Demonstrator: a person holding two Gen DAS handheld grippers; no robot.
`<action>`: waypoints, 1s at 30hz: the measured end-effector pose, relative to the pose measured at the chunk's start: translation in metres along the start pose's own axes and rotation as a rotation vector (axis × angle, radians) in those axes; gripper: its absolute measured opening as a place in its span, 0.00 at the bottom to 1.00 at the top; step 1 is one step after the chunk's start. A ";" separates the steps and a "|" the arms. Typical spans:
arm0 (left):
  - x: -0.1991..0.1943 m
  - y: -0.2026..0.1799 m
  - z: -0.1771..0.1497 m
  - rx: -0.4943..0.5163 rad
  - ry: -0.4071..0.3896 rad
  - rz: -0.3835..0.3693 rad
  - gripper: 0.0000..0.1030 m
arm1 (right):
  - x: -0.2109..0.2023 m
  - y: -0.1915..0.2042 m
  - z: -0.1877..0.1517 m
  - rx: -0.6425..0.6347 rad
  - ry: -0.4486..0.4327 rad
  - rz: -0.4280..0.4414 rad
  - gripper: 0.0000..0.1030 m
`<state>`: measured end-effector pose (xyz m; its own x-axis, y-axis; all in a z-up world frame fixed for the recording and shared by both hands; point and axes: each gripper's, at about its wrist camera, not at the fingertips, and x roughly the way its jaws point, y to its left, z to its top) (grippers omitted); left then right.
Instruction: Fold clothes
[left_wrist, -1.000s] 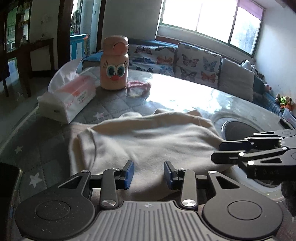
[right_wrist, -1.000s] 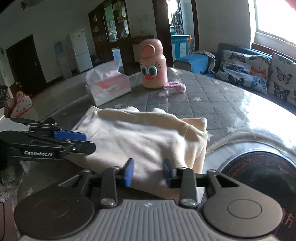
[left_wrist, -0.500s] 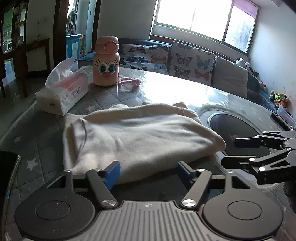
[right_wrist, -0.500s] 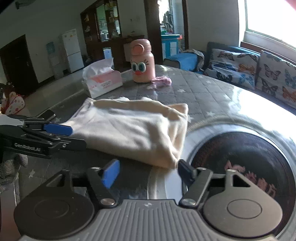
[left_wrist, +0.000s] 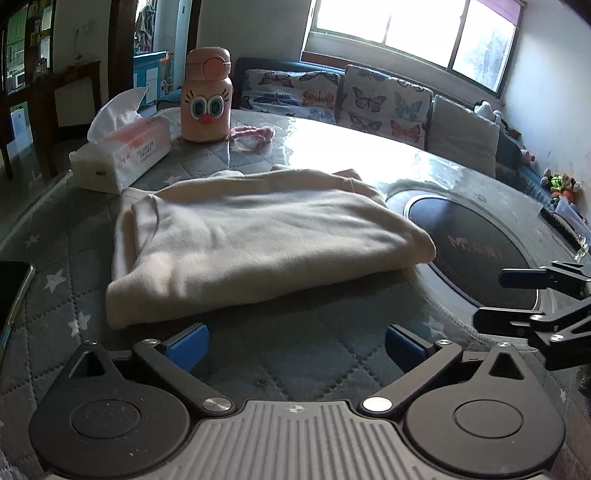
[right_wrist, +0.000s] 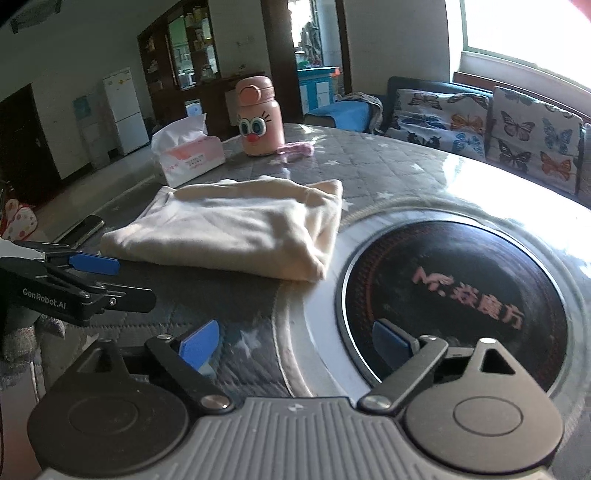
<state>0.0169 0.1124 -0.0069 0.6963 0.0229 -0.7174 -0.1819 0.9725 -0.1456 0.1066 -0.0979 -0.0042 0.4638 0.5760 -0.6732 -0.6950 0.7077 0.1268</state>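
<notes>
A cream garment (left_wrist: 255, 236) lies folded into a thick rectangle on the grey quilted table (left_wrist: 303, 354); the right wrist view shows the garment (right_wrist: 240, 229) from its right end. My left gripper (left_wrist: 295, 347) hovers just in front of the fold's near edge, jaws opening wide with nothing between them. My right gripper (right_wrist: 295, 339) hangs over the table's dark round centre plate (right_wrist: 454, 295), right of the garment, jaws opening and empty. Each gripper shows in the other's view: the right gripper (left_wrist: 517, 299) at the right edge, the left gripper (right_wrist: 107, 280) at the left.
Behind the garment stand a tissue box (left_wrist: 122, 155), a peach cartoon-faced bottle (left_wrist: 207, 107) and a pink strap (left_wrist: 255, 133). A dark phone (left_wrist: 13, 291) lies at the table's left edge. A sofa with butterfly cushions (left_wrist: 369, 99) runs behind the table.
Both grippers let go of the garment's near edge, opened wide and drew back from it. The garment now lies flat, farther from both cameras.
</notes>
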 end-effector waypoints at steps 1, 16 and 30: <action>0.001 -0.001 -0.001 0.001 0.006 0.003 1.00 | -0.002 -0.001 -0.002 0.003 -0.001 -0.004 0.92; 0.009 -0.018 -0.009 0.040 0.054 0.066 1.00 | -0.017 -0.009 -0.024 0.042 -0.002 -0.048 1.00; 0.002 -0.024 -0.011 0.067 0.048 0.116 1.00 | -0.016 0.003 -0.025 0.028 -0.010 -0.031 1.00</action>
<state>0.0152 0.0860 -0.0126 0.6389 0.1261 -0.7589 -0.2114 0.9773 -0.0156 0.0835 -0.1157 -0.0115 0.4899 0.5578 -0.6700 -0.6650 0.7361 0.1265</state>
